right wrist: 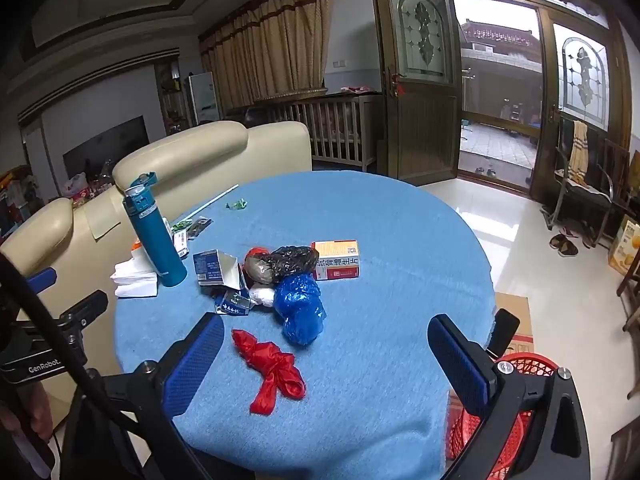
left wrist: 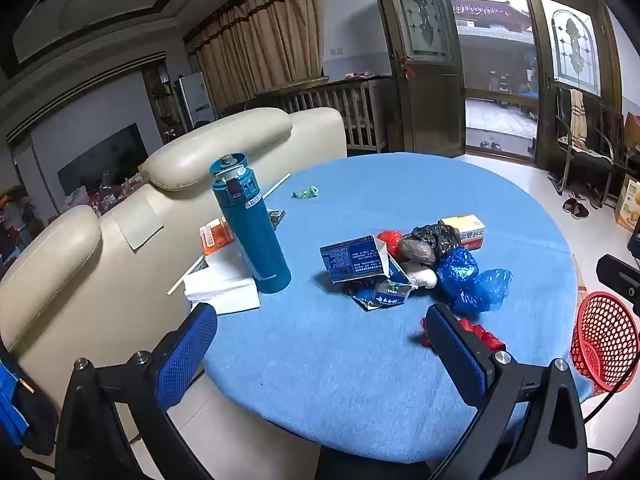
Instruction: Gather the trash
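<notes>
The trash lay gathered in a loose heap near the middle of the round table [right wrist: 360, 208], which was covered in a blue cloth; that clustering put most pieces within reach from the near edge. The heap comprised a torn blue carton [right wrist: 214, 268], a black bag [right wrist: 292, 260] wrapped over a brownish lump, a crumpled blue bag [right wrist: 300, 308] and an orange-and-white box [right wrist: 336, 260] lying on its side just behind them. A knotted red bag [right wrist: 272, 364] lay apart from the heap, nearer the edge and closest to the right gripper [right wrist: 326, 354]. A red basket [right wrist: 516, 364] stood on the floor beside the table on the right, below the cloth's edge, in my judgement placed there to receive the trash. A teal flask [left wrist: 252, 228] stood upright at the left by some white paper [left wrist: 224, 288] (probably not rubbish, though that is opinion only). A small green wrapper [left wrist: 305, 192] and a straw [left wrist: 276, 188] lay farther off toward the sofa side. Both grippers were held over the near rim, tilted downward toward the tabletop. The left gripper [left wrist: 320, 340] had its fingers spread fully with nothing between them; the right likewise stood wide apart and empty, the red bag showing in the gap but untouched. No piece had yet been lifted.
</notes>
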The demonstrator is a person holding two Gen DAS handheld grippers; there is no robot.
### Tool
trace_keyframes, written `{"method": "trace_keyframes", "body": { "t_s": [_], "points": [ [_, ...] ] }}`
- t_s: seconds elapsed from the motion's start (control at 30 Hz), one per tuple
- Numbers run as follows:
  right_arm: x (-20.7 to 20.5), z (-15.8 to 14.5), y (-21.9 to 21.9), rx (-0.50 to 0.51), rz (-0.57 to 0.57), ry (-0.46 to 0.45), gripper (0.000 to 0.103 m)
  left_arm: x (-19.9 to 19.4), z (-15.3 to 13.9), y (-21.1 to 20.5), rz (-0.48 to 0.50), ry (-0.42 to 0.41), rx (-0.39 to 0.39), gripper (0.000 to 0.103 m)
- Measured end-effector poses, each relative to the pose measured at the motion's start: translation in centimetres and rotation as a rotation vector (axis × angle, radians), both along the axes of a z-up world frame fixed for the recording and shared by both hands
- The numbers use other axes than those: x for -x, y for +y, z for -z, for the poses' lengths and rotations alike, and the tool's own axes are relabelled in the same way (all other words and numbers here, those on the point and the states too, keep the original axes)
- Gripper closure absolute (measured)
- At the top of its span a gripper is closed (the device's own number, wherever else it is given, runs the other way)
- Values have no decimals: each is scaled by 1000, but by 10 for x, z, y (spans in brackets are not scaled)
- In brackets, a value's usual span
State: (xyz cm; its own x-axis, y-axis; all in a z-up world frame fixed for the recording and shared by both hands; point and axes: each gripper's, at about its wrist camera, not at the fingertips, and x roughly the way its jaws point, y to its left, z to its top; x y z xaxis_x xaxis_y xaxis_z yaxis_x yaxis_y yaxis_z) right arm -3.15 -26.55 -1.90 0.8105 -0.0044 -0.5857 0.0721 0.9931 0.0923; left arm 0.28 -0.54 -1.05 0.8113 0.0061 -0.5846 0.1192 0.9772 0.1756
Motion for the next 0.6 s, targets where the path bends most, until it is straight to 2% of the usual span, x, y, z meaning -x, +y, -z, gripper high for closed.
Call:
{"method": "trace_keyframes", "body": {
  "t_s": [0.33,0.6],
  "points": [
    [-3,5,-2,-16,5,14,0,-3,4,-1,1,47,-24,0],
    [-7,10,4,1,4,21,0,-3,8,0,3,31,-4,0]
  ]
}}
